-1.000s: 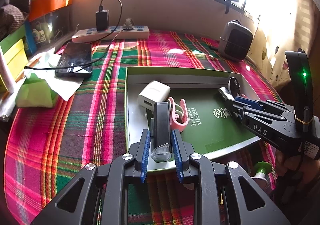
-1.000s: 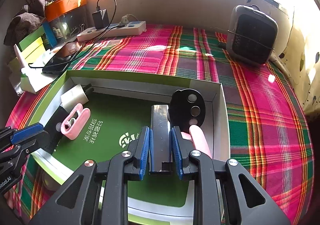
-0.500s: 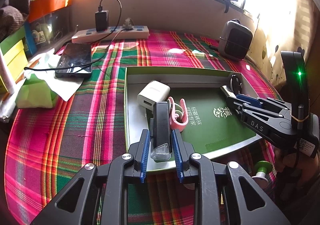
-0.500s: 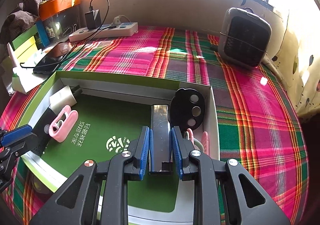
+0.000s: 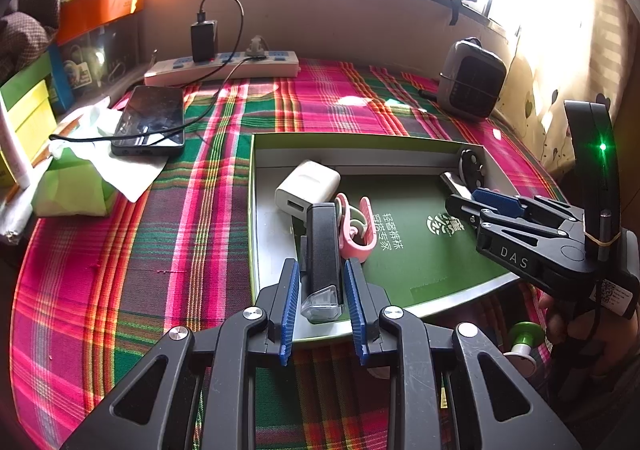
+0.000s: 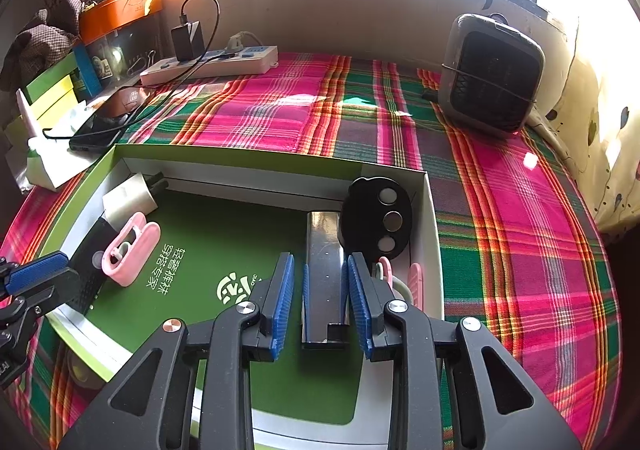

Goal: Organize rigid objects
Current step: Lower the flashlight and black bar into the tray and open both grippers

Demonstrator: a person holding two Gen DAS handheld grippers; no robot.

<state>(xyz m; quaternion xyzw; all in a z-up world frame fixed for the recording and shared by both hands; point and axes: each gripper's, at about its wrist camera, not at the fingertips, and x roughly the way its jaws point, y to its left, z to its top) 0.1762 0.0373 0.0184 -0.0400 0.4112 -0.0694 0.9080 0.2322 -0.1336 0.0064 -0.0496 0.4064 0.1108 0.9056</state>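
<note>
Plaid cloth (image 6: 500, 210) looks woven and matt — metal bar (image 6: 323, 274) glossy, mirror-smooth.

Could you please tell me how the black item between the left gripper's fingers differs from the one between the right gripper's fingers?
The black bar with a clear end cap in the left gripper looks matte, while the dark glossy bar in the right gripper reflects light. The first lies beside a pink clip and white charger; the second lies beside a black disc. Both lie in the green tray, with jaws apart.
</note>
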